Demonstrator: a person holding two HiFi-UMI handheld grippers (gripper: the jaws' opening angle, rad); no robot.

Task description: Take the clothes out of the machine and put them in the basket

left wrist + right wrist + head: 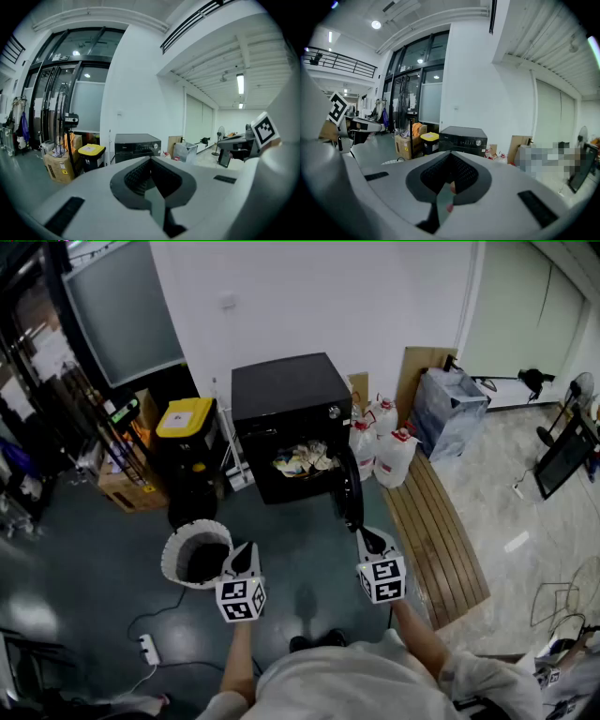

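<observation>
The clothes (305,460) lay in a pale, mixed heap inside the machine (289,395), a black box against the white wall, with its round door (349,491) swung open to the right. The basket (180,542), white-walled and dark inside, stood on the floor well in front of the machine and to its left.

The left gripper (246,557) hung just beside the basket's right rim, its jaws pressed together with nothing between them. The right gripper (369,540) was held level with it, just below the door, jaws likewise closed and empty. Both pointed toward the machine, well short of the clothes.

A yellow-lidded bin (185,417) stood left of the machine, and white jugs (392,454) stood to its right. A slatted bench (436,535) ran along the right side.
</observation>
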